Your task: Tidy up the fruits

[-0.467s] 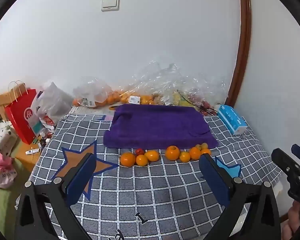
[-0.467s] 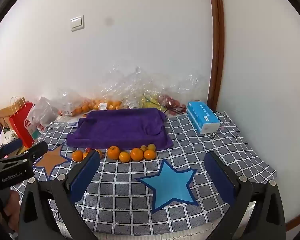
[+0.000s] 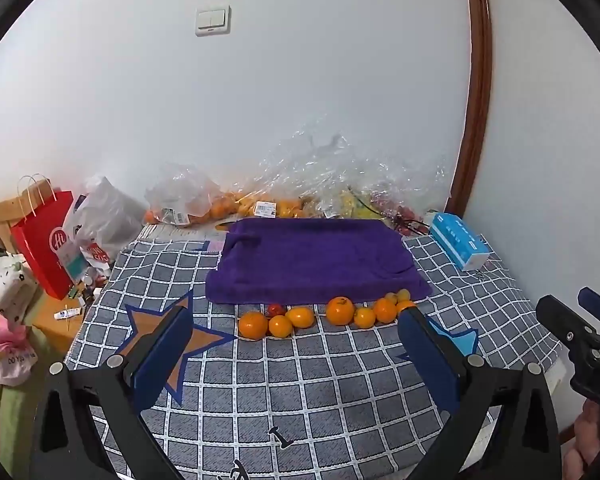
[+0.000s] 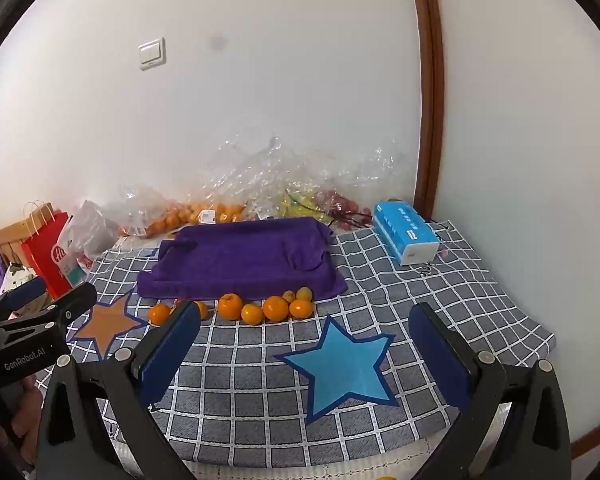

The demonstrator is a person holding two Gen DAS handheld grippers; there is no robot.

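While nothing is yet picked up, the step in hand looks like the approach. On the checked cloth (image 3: 340, 392) lies the purple towel (image 3: 316, 260), and along its near edge sits the row of fruits (image 3: 328, 314), mostly oranges with one small red fruit (image 3: 275, 309). Both the left gripper (image 3: 296, 344) and the right gripper (image 4: 306, 338) hover short of the row, jaws spread wide and empty. Next, I judge, one gripper must reach forward and straddle a single orange without nudging its touching neighbours.

White wall (image 3: 300, 100), light switch (image 3: 213, 21), brown door frame (image 3: 478, 100).
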